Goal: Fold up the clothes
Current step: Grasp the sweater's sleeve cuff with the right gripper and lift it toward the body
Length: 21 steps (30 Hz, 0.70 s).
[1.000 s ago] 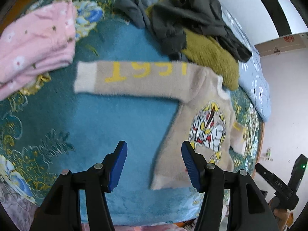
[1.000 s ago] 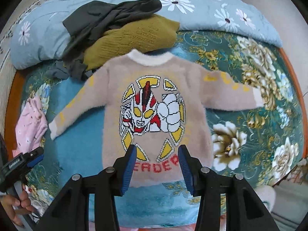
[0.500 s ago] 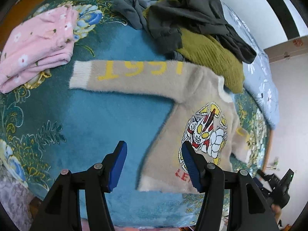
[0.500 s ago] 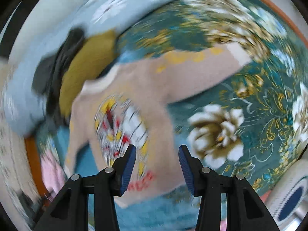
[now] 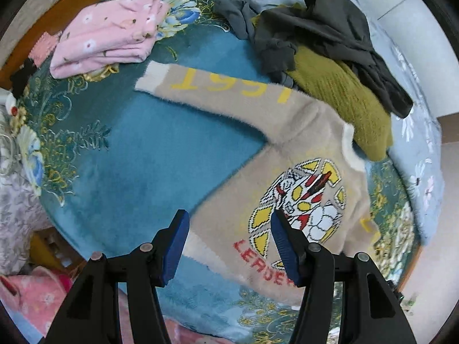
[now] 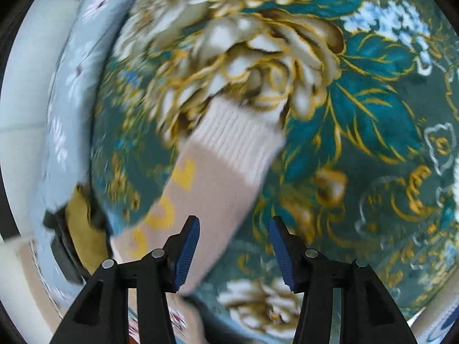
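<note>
Right hand-held gripper (image 6: pixel 233 250) opening, empty, over blurred sweater sleeve (image 6: pixel 212 189), left hand-held gripper (image 5: pixel 229 246) open, empty

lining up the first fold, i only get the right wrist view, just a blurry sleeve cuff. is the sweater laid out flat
Observer: Yes. The left wrist view shows the beige sweater spread face up on the blue blanket, its other sleeve stretched out straight.
Operator: anything lying on top of it
Observer: A mustard knit overlaps the collar edge, under a dark grey garment.
Operator: where's the left gripper
Observer: The left gripper hovers over the hem, beside the red lettering, jaws open, nothing held.
Operator: anything folded yet
Observer: A pink floral garment lies folded beyond that sleeve's cuff.
</note>
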Available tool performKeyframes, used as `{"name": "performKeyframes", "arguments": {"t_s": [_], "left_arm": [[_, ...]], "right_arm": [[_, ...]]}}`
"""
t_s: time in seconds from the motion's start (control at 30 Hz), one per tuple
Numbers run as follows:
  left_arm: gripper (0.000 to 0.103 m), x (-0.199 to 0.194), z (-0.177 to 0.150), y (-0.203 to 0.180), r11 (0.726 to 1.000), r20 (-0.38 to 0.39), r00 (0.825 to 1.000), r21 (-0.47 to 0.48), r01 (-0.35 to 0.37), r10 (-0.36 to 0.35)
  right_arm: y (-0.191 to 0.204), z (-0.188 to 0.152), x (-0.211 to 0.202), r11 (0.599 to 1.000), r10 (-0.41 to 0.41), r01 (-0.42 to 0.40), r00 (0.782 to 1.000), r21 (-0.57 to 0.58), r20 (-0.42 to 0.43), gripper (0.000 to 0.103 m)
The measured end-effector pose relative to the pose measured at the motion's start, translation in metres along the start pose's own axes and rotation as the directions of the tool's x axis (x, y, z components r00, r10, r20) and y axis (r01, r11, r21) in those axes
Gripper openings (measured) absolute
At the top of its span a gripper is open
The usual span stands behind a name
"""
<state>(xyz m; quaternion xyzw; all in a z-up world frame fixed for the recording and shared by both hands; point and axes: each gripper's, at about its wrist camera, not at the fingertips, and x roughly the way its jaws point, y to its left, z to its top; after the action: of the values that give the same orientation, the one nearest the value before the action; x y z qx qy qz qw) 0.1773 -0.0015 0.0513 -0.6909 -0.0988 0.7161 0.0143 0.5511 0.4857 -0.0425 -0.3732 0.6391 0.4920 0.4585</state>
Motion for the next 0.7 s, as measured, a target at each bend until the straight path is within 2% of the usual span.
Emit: {"name": "performKeyframes", "arguments": {"t_s": [0.17, 0.33, 0.4, 0.47, 0.57, 0.7], "left_arm": [[0.060, 0.005, -0.003, -0.015, 0.999, -0.005, 0.999, -0.015, -0.037, 0.037], [0.060, 0.016, -0.009, -0.032, 0.999, -0.029, 0.999, 0.011, -0.043, 0.043], [0.060, 0.019, -0.013, -0.037, 0.999, -0.040, 0.998, 0.023, -0.038, 0.039], [0.060, 0.021, -0.015, -0.040, 0.999, -0.043, 0.999, 0.030, -0.030, 0.032], [0.060, 0.020, -0.016, -0.040, 0.999, -0.036, 0.999, 0.039, -0.014, 0.015], [0.060, 0.014, -0.014, -0.030, 0.999, -0.018, 1.000, 0.035, 0.010, -0.010]], "right_arm": [[-0.008, 0.029, 0.025, 0.998, -0.027, 0.028, 1.000, 0.057, -0.013, 0.054], [-0.008, 0.038, 0.035, 0.996, -0.027, 0.029, 0.999, 0.085, -0.023, 0.054], [-0.005, 0.039, 0.036, 0.996, -0.014, 0.017, 1.000, 0.088, -0.028, 0.043], [-0.002, 0.039, 0.035, 0.995, 0.009, -0.006, 0.999, 0.095, -0.034, 0.019], [0.009, 0.037, 0.020, 0.994, 0.068, -0.068, 0.998, 0.081, -0.001, 0.014], [0.038, 0.027, -0.012, 0.991, 0.133, -0.131, 0.989, -0.029, 0.064, 0.014]]}}
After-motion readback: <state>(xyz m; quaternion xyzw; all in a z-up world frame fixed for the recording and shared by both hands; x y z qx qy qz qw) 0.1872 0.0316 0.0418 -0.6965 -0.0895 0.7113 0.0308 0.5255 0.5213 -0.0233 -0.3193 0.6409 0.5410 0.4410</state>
